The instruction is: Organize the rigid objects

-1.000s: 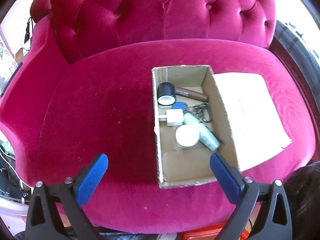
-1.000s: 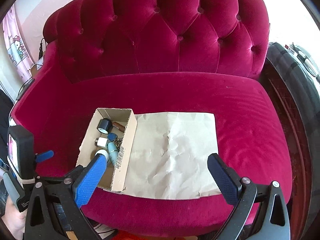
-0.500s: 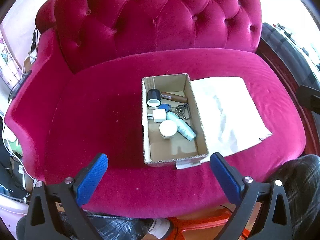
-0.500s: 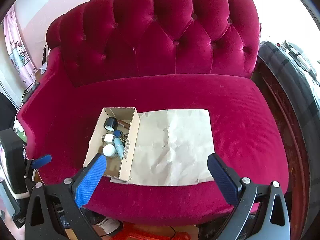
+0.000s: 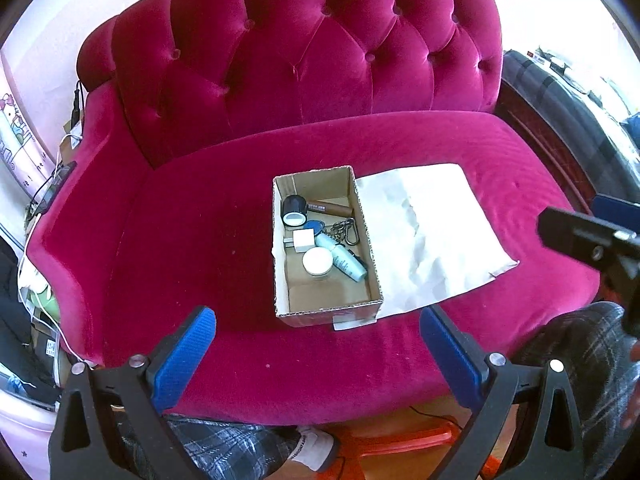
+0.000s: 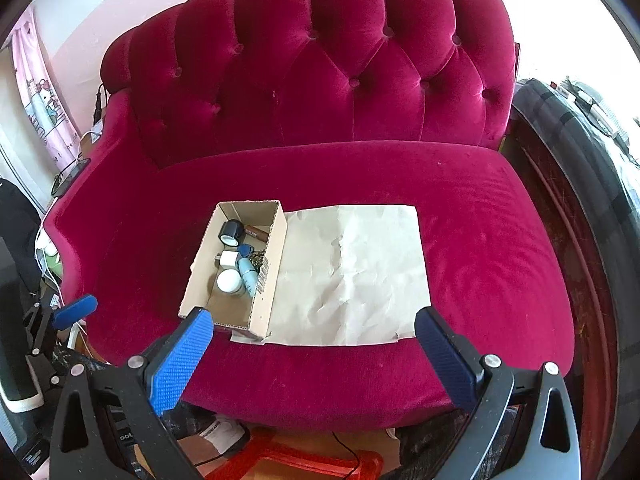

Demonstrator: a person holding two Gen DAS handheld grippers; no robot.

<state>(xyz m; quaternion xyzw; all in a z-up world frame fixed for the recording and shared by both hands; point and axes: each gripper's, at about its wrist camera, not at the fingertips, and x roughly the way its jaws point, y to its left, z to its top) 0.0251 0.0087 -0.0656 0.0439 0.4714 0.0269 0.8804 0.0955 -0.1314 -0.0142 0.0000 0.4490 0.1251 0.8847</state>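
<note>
An open cardboard box [image 5: 368,240] [image 6: 200,272] sits on the red sofa seat [image 5: 192,248] [image 6: 480,240]. Inside lie a black tape roll [image 5: 294,210] [image 6: 231,233], a brown tube [image 5: 332,209], a white cube [image 5: 303,239], a white-lidded jar [image 5: 317,261] [image 6: 228,280], a light blue tube [image 5: 342,258] [image 6: 248,276] and a key ring with a blue tag [image 5: 340,230]. A sheet of paper [image 5: 428,240] [image 6: 352,272] lies right of the box. My left gripper [image 5: 316,356] and right gripper [image 6: 312,356] are both open and empty, held in front of the sofa's front edge.
The tufted sofa back [image 6: 320,72] rises behind. A dark blanket [image 6: 592,152] lies at the right. Cables and clutter [image 5: 48,192] sit at the left. An orange stool [image 6: 296,460] and the person's legs [image 5: 224,448] are below.
Both grippers have pulled back and up from the sofa, so the box and paper look smaller and farther. Both stay open and empty.
</note>
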